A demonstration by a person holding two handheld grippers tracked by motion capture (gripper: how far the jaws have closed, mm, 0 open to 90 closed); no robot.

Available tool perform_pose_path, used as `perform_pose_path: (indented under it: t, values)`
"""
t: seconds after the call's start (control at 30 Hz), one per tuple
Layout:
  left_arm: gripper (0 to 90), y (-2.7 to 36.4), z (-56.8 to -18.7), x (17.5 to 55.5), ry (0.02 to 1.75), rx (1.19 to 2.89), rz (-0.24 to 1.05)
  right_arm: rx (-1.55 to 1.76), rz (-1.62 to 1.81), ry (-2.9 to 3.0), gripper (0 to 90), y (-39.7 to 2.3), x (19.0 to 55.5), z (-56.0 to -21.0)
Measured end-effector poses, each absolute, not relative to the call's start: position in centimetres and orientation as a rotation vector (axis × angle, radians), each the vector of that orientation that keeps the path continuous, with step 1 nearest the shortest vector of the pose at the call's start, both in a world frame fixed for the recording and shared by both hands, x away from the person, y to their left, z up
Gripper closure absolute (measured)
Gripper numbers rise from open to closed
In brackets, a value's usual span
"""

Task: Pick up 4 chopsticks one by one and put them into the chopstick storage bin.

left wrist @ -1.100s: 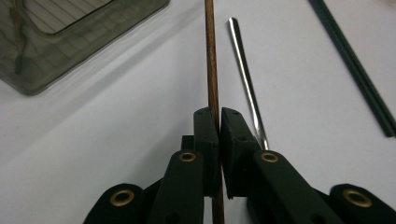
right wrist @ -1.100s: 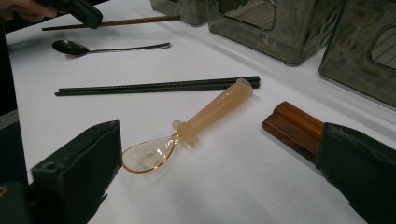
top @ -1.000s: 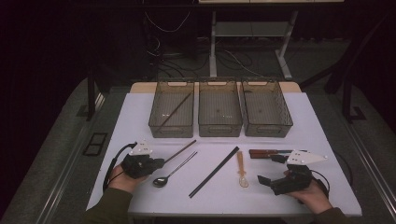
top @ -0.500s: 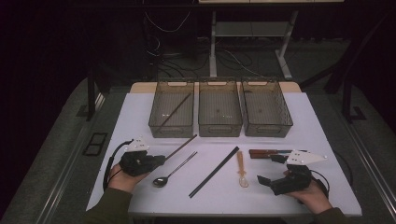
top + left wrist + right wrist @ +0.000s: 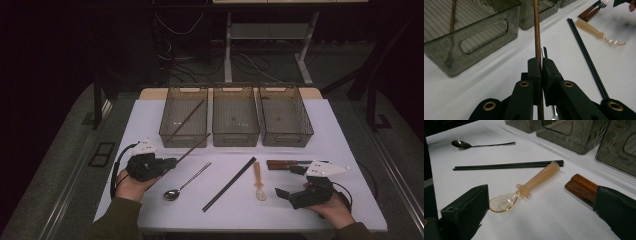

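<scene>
Left gripper [image 5: 167, 162] jaws clenched on thin brown wooden chopstick [image 5: 537, 30], which points toward 1 o'clock at left smoky plastic bin [image 5: 183, 123]. Right gripper [image 5: 290, 180] jaws spread wide, ungripped, resting low over white tabletop [image 5: 150, 117] near translucent amber plastic spoon [image 5: 524, 190].

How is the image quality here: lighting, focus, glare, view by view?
High view: dim, room black around the white table, edges soft. Left gripper view: bright and even; the brown chopstick is sharp at the left claw, and the bin shows faint reflections. Right gripper view: clear spoon crisp with a small glint, near right claw dark and blurred.
</scene>
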State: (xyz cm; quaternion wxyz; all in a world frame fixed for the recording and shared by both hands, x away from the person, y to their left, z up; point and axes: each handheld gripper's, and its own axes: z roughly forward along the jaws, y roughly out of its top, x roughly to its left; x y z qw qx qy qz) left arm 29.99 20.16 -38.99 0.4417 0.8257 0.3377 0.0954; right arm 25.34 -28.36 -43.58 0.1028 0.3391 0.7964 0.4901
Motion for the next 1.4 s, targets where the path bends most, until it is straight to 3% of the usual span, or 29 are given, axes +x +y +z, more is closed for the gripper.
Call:
perform_pose_path:
  t: [1.4]
  values:
    - [85.2, 18.3, -36.2, 37.7, 0.911, 1.955, 0.319, 1.011, 1.464, 2.334, 0.8, -28.6, 25.3, -43.5]
